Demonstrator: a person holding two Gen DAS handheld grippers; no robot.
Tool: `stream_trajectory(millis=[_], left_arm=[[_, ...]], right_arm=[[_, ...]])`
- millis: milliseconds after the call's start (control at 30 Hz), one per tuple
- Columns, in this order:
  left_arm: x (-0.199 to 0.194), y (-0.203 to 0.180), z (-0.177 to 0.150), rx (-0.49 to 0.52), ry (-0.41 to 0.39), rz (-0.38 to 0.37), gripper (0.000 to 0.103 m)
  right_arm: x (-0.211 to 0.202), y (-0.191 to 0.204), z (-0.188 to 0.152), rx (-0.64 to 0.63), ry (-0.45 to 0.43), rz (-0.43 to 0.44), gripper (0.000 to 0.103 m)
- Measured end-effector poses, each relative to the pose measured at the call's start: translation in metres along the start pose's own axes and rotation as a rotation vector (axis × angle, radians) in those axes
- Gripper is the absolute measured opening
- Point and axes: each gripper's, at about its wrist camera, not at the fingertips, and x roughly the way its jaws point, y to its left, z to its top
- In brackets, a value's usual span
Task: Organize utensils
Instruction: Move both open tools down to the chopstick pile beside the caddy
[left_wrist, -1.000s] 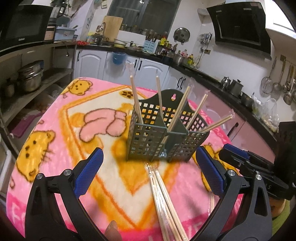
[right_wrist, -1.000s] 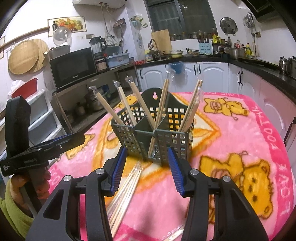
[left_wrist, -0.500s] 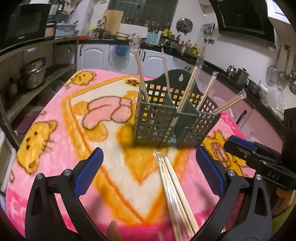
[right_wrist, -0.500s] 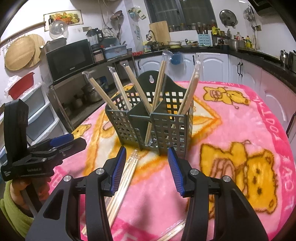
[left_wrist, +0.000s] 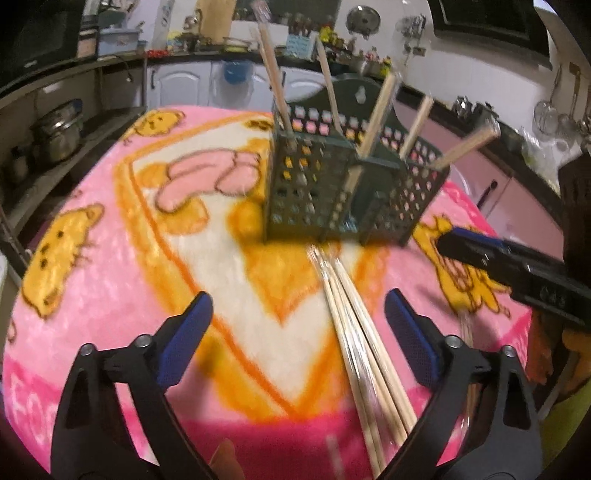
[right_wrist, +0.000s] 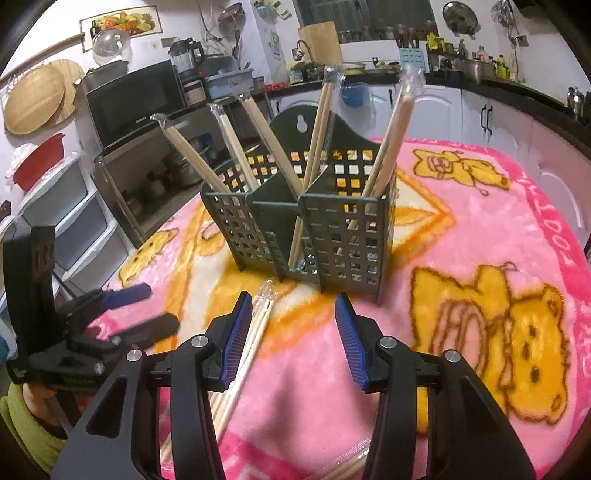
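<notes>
Presently the loose chopsticks (left_wrist: 364, 350) are lying in a bundle on the pink blanket (left_wrist: 110, 288) covering the desk, their far tips just in front of the green basket (right_wrist: 306, 229), which is already holding several wrapped pairs (right_wrist: 395, 129) leaning outward.

The left gripper (left_wrist: 295, 332) is hovering over the bundle, fingers spread wide and gripping nothing. The right gripper (right_wrist: 293, 332) is likewise released and empty, facing the basket.

Judged by appearance, the chopsticks are light, stiff and thin, and their clear wrappers are probably making them slippery; taking hold near mid-length looks safest.

The bundle's near ends are running out of frame, the exact count is unclear, and the left view is blurring with motion.
</notes>
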Motion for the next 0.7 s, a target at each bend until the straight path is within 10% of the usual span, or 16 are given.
stream_trajectory(millis=[700], left_arm=[[0.031,-0.017,-0.031,0.053,0.137,0.011,0.046]], right_arm=[[0.085,0.015,0.010,-0.053,0.219,0.034,0.045]])
